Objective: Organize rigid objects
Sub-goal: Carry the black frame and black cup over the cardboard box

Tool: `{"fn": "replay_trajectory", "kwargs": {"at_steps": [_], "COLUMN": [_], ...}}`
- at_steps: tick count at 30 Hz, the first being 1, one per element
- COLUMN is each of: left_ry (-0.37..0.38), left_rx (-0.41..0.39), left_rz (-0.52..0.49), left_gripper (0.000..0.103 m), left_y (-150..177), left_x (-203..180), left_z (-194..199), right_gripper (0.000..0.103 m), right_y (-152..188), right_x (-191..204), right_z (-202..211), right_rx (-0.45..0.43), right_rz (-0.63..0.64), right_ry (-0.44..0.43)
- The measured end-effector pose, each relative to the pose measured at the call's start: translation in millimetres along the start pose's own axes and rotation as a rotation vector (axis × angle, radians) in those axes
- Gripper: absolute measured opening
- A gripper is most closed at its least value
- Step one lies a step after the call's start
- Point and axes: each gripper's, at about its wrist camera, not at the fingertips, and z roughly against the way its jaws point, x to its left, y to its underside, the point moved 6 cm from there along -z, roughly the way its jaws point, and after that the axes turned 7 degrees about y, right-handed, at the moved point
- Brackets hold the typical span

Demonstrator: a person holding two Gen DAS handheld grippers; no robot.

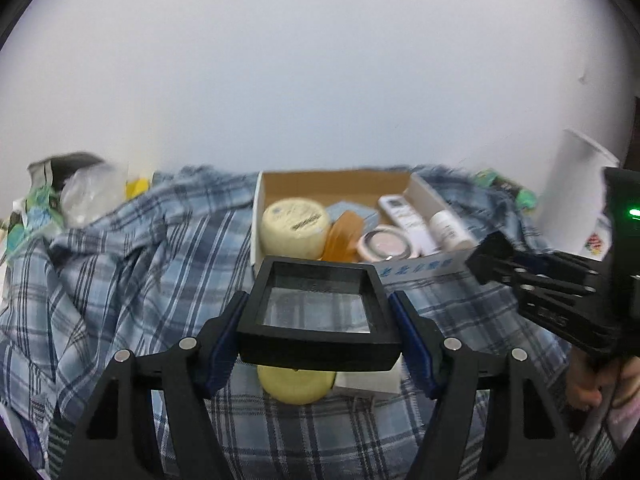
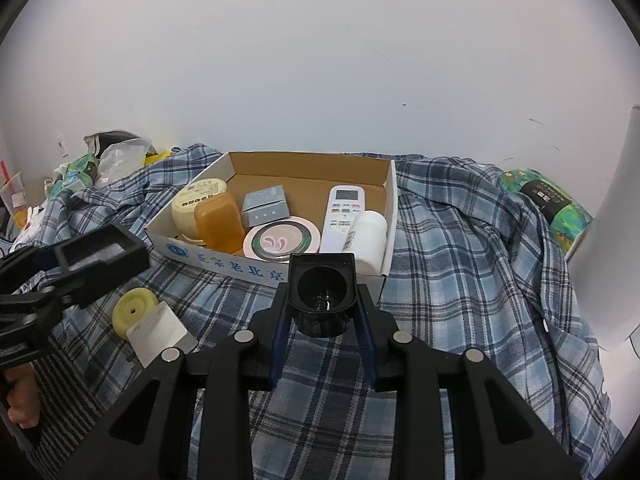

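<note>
Left claw [image 1: 318,336] pinching the black square frame [image 1: 320,312], just short of the cardboard box [image 2: 240,270], ready for packing. Right claw [image 2: 323,312] clamped on a black cup-shaped piece [image 2: 322,292], beside that box's front wall, waiting its turn

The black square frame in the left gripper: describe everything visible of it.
The black square frame is a shallow, rigid-looking box with thick matte black sides, plastic by its look, around a clear glossy window that shows the plaid cloth behind. The left gripper holds it off the cloth, its blue pads pressing the left and right sides. It tilts with its window facing up and toward the camera, just short of the cardboard box. A yellow disc lies beneath it.
</note>
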Motion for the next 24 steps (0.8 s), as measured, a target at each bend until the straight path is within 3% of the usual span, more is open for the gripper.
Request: {"fn": "replay_trajectory", "kwargs": {"at_steps": [7,11,18,24], "left_ry": [0.004,-0.021,0.011,0.114], "left_rx": [-0.133,-0.148,-0.133,-0.126], "left_rz": [-0.066,-0.091,-0.103,-0.141], "left_gripper": [0.072,0.072,0.072,0.072], "left_y": [-5.8,-6.7,-17.5,-44.7], "left_x": [-13.2,-17.4,-22.4,-37.6], "left_z": [25.4,29.0,20.7,-3.2], "right_gripper": [0.029,0.029,0.029,0.029], "right_y": [-1.9,-2.3,-7.8,-26.0], "right_x": [0.6,4.0,1.8,-13.5], "right_z": [4.6,8.5,13.7,26.9], "right_rx": [-0.028,-0.043,-0.052,-0.083], "right_rz": [0.000,0.010,-0.005,-0.053], "right_ry": [-0.010,-0.011,-0.002,0.014]}}
